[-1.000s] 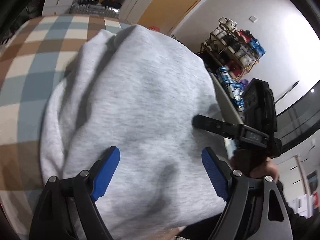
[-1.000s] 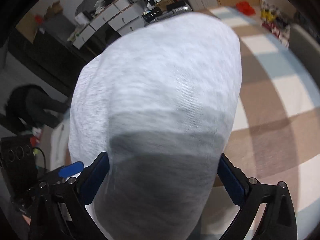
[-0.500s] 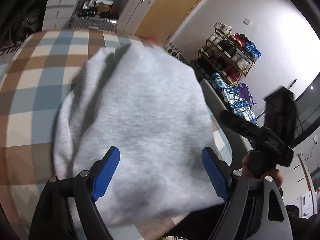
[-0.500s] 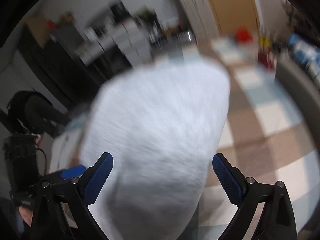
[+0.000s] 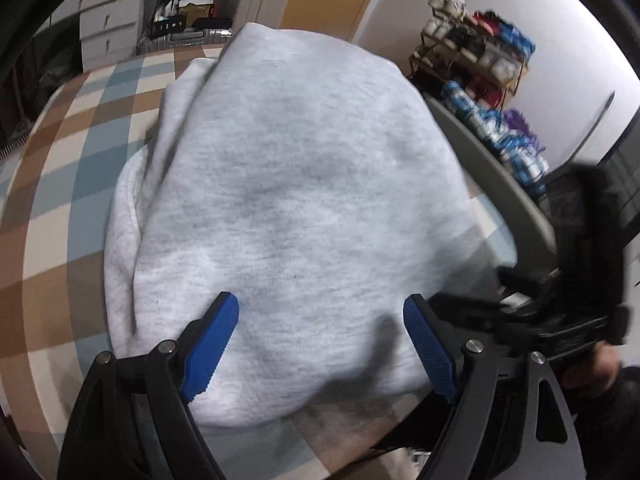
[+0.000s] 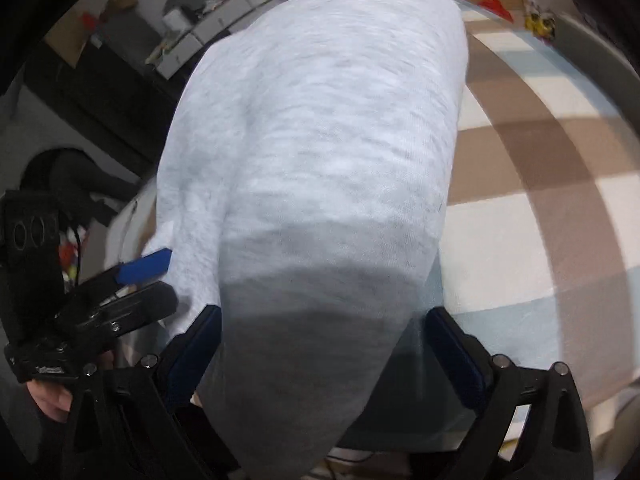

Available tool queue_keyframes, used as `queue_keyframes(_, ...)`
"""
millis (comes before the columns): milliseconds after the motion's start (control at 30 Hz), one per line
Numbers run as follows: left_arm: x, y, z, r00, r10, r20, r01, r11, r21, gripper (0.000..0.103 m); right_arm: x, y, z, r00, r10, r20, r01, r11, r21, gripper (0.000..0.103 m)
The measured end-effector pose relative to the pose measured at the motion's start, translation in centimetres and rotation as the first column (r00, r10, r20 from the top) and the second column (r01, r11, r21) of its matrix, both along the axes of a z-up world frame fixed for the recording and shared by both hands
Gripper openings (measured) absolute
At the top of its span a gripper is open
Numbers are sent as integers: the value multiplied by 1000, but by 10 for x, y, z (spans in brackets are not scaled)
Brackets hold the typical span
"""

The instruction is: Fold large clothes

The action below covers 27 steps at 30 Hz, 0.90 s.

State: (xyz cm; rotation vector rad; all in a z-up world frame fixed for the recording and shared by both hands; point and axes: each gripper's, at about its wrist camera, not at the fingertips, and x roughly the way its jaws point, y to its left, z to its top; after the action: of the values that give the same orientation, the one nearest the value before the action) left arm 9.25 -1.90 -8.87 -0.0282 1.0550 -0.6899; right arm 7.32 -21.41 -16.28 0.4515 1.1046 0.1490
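A light grey sweatshirt [image 5: 296, 200] lies folded in a thick bundle on a checked brown, blue and white cover [image 5: 68, 208]. My left gripper [image 5: 322, 344] hovers open over its near end, blue pads wide apart with nothing pinched. In the right wrist view the same sweatshirt [image 6: 328, 152] fills the middle. My right gripper [image 6: 324, 354] straddles its shadowed near end, jaws wide, and no pinch shows. The right gripper [image 5: 584, 280] appears blurred at the right of the left wrist view. The left gripper [image 6: 120, 300] shows at the left of the right wrist view.
The cover's near edge [image 5: 340, 432] runs just under my left gripper. A shoe rack [image 5: 476, 48] and piled fabrics [image 5: 500, 136] stand to the right. White drawers [image 5: 108, 28] and a suitcase [image 5: 188, 36] stand at the back. A hand [image 6: 52, 400] holds the left gripper.
Both grippers have shifted sideways over the sweatshirt and the left one has rolled. The sweatshirt now looms larger in both views. Its folds look unchanged and both jaws stay equally wide.
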Motion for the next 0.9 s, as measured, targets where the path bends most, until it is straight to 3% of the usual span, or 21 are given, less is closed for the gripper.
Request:
queue_keyframes(67,-2,1,6,1000,18,15,-18,1000,0,81,0,2,7,1000,1,26,-1,1000,-5,98)
queue_keyframes(100,-4,1,11,999,32,21,-32,999,10,81,-1,3,14,999,4,51,-3,1000,-3,92)
queue_keyframes(200,-6,6,27,992,106,67,-109,993,50,81,-14,-3,50,979,-56,198,71,995,-70,92)
queue_keyframes(300,-14,12,52,977,177,116,-184,982,49,81,-31,-10,91,941,-113,318,122,992,-9,93)
queue_keyframes(467,-40,10,93,931,220,290,-259,960,102,81,-41,-19,132,906,-162,390,129,985,111,103)
queue_keyframes(533,-50,11,108,909,232,347,-280,956,93,82,-48,-23,137,899,-174,401,123,981,150,103)
queue_keyframes(667,-53,27,121,899,257,355,-286,958,32,82,-60,-27,149,881,-192,432,118,974,192,103)
queue_keyframes(900,-57,43,122,859,330,392,-340,939,-47,83,-73,-28,147,851,-195,488,138,979,151,103)
